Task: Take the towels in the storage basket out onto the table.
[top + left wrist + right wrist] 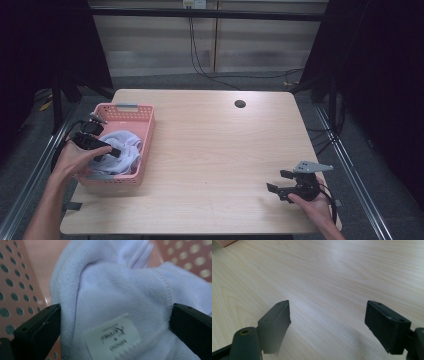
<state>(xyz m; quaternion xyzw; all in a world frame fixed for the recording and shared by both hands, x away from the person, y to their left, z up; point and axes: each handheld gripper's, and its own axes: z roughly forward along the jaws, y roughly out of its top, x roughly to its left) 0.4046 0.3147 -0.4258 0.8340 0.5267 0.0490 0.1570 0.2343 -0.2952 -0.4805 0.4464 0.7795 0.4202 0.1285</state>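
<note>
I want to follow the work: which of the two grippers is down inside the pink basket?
The left gripper: it reaches into the pink basket, jaws open around the white cloth. The right gripper rests over bare table.

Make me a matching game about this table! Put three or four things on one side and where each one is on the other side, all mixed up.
Things:
1. white cloth
2. pink basket
3. right gripper
4. round hole

Places:
A. near the table's far edge
B. over bare wood at the near right, jaws open
C. on the table's left side
D. inside the basket, between the left gripper's open jaws

Pairs: 1-D, 2-C, 3-B, 4-A
</note>
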